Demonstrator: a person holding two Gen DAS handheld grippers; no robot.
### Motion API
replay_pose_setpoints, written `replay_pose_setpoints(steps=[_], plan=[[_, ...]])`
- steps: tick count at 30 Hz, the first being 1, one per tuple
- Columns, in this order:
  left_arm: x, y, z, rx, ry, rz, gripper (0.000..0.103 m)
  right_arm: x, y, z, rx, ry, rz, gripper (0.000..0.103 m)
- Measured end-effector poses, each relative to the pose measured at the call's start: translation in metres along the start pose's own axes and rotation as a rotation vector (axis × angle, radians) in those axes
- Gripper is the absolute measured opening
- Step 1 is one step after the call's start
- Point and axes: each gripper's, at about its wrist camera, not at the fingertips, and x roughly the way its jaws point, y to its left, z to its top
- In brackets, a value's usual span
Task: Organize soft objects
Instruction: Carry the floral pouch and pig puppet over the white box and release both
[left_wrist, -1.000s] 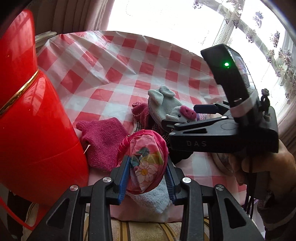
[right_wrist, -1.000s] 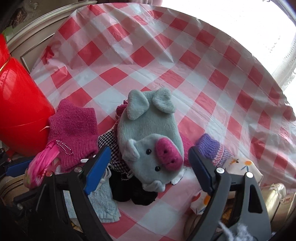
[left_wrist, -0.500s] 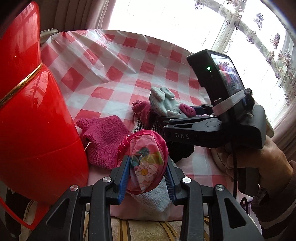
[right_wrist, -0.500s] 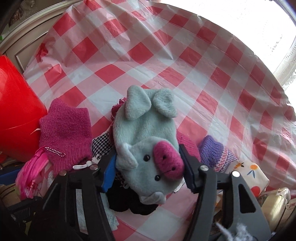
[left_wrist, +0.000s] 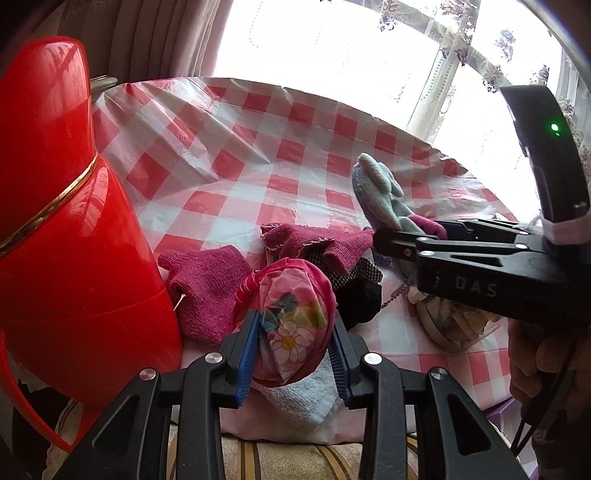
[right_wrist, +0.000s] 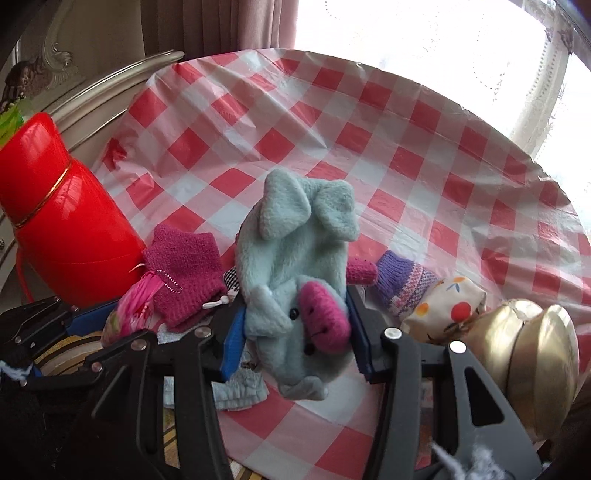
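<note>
My left gripper (left_wrist: 293, 347) is shut on a pink flowered fabric pouch (left_wrist: 291, 317), held just above the table's near edge. My right gripper (right_wrist: 293, 334) is shut on a pale blue plush pig (right_wrist: 295, 280) with a pink snout and holds it lifted above the pile. The pig (left_wrist: 380, 199) and the right gripper (left_wrist: 424, 236) also show at the right of the left wrist view. A magenta knit piece (left_wrist: 210, 284), a checked cloth (left_wrist: 354, 273) and a black cloth (left_wrist: 360, 299) lie in the pile below.
A big red thermos (left_wrist: 70, 236) stands at the left, close to the pile. A purple striped sock (right_wrist: 404, 280), a fruit-print pouch (right_wrist: 448, 306) and a gold shell-shaped box (right_wrist: 532, 347) lie to the right. A light blue towel (left_wrist: 303, 398) lies at the near edge of the red-checked tablecloth (left_wrist: 258, 147).
My right gripper closed on the plush pig and lifted it up off the pile. My left gripper kept hold of the flowered pouch and hardly moved.
</note>
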Motion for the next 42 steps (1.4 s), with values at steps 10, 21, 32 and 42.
replay_pose_setpoints(steps=[10,21,32,42], plan=[[-0.025,-0.01,-0.003,0.02,-0.057,-0.038,0.037,-0.074,-0.021,-0.056,0.147,-0.036,0.021,0.053],[-0.057,-0.058,-0.02,0.103,-0.069,-0.194,0.037,-0.174,-0.081,-0.137,0.334,-0.078,-0.13,0.053],[-0.075,-0.13,-0.053,0.226,0.005,-0.368,0.037,-0.231,-0.121,-0.234,0.489,-0.047,-0.252,0.053],[-0.08,-0.204,-0.091,0.359,0.116,-0.496,0.037,-0.261,-0.156,-0.305,0.623,-0.011,-0.394,0.057]])
